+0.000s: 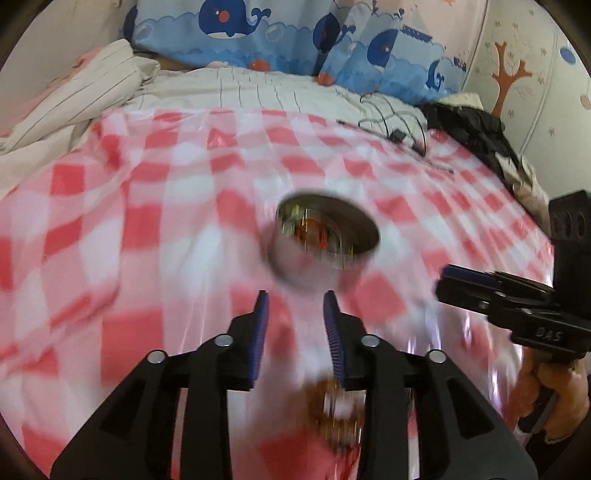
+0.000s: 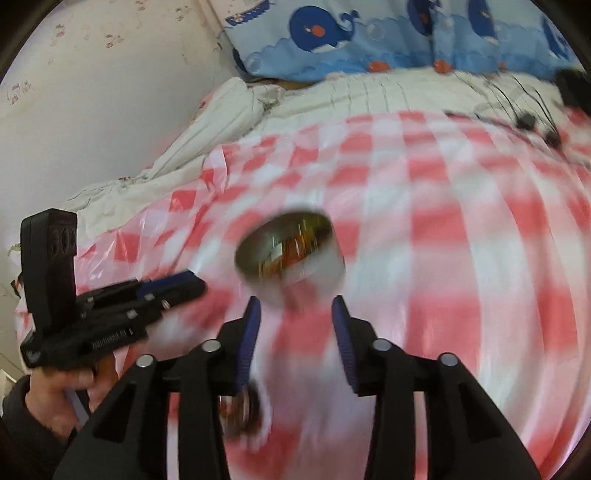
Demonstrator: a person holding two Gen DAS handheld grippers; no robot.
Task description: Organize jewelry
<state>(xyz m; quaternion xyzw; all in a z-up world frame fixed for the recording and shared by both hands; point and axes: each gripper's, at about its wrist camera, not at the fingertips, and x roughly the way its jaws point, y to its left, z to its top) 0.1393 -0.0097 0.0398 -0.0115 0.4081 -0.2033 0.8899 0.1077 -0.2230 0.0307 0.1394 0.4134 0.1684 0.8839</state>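
Observation:
A round metal tin (image 1: 295,266) (image 2: 317,269) stands open on the red-and-white checked cloth (image 1: 147,221) (image 2: 461,240), with blurred orange and gold pieces inside. My left gripper (image 1: 295,306) (image 2: 192,284) is open just short of the tin, with nothing between its blue pads. My right gripper (image 2: 295,310) (image 1: 448,282) is also open and empty, close to the tin's near side. A blurred brown beaded bracelet (image 1: 334,417) (image 2: 240,410) shows low between the gripper arms, partly hidden by a finger. I cannot tell whether it lies flat on the cloth.
The cloth covers a bed with white striped bedding (image 1: 92,92) (image 2: 221,122). Blue whale-print pillows (image 1: 258,33) (image 2: 351,40) lie at the back. Black cables (image 1: 391,122) (image 2: 524,110) and dark clothing (image 1: 476,129) are at the back right. A hand (image 2: 59,398) holds the left gripper.

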